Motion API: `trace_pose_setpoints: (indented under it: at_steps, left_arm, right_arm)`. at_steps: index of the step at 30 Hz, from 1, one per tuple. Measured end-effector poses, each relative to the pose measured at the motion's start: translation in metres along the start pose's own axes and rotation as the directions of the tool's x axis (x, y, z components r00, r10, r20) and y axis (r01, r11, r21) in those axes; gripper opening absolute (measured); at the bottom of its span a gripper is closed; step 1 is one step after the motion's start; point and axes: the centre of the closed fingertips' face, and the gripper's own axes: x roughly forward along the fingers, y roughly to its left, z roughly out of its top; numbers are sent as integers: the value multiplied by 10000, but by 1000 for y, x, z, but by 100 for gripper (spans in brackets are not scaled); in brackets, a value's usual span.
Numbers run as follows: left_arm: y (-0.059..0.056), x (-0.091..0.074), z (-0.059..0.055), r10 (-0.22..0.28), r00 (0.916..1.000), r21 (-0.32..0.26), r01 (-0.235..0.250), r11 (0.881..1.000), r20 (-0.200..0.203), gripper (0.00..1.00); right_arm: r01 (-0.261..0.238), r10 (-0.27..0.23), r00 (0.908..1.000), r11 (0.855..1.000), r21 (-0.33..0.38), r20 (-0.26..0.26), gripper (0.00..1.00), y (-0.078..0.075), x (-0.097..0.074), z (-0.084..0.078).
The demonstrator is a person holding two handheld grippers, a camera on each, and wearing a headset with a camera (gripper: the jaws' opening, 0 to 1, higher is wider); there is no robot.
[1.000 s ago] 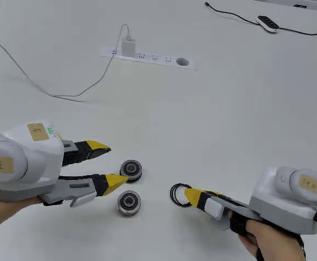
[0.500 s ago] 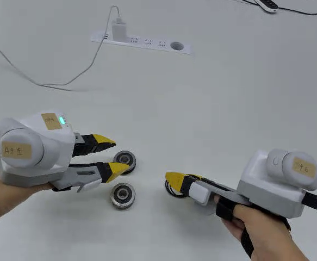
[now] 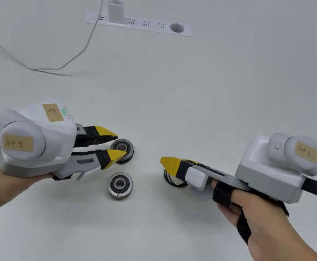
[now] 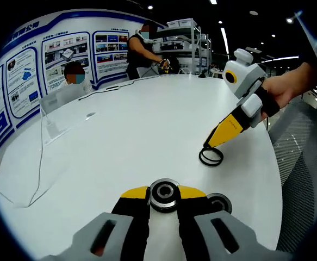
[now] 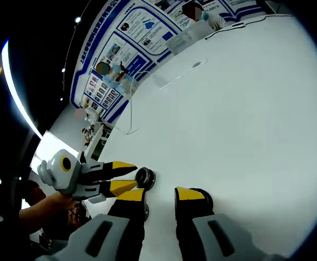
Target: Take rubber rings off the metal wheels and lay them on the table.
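Note:
A metal wheel (image 3: 124,149) (image 4: 165,194) lies on the white table between the yellow tips of my left gripper (image 3: 112,144) (image 4: 165,190), which touch it on both sides. A second wheel (image 3: 119,185) (image 4: 219,202) lies just beside it, nearer me. Black rubber rings (image 3: 174,179) (image 4: 211,156) lie flat on the table to the right. My right gripper (image 3: 171,162) (image 5: 161,194) hovers with its tip over these rings, jaws slightly apart and nothing between them. In the right gripper view the rings (image 5: 203,196) peek out beside one jaw.
A white power strip (image 3: 139,24) with a plugged-in charger and a cable (image 3: 33,68) lies at the far side of the table. People stand by wall posters in the background of the gripper views. The table edge (image 4: 275,179) runs to the right in the left gripper view.
The left jaws have narrowed and moved onto the farther wheel. The right gripper has slid a little left over the rings. The head camera has tilted down.

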Motion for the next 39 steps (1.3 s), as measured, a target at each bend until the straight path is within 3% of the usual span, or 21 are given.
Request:
trace_pose_setpoints:
  at_steps: [16, 33, 39]
  left_arm:
    - [-4, 2, -4, -155, 9998, 61, 156, 9999, -103, 16]
    - [-3, 3, -4, -191, 9997, -375, 195, 9991, 128, 14]
    - [-3, 3, -4, -194, 9997, -268, 198, 9994, 145, 14]
  right_arm:
    - [-255, 255, 9997, 9994, 230, 11, 22, 6, 5, 0]
    - [-792, 798, 9967, 9961, 399, -129, 22, 20, 19, 3]
    - [-976, 987, 9949, 9942, 458, -225, 22, 24, 24, 2]
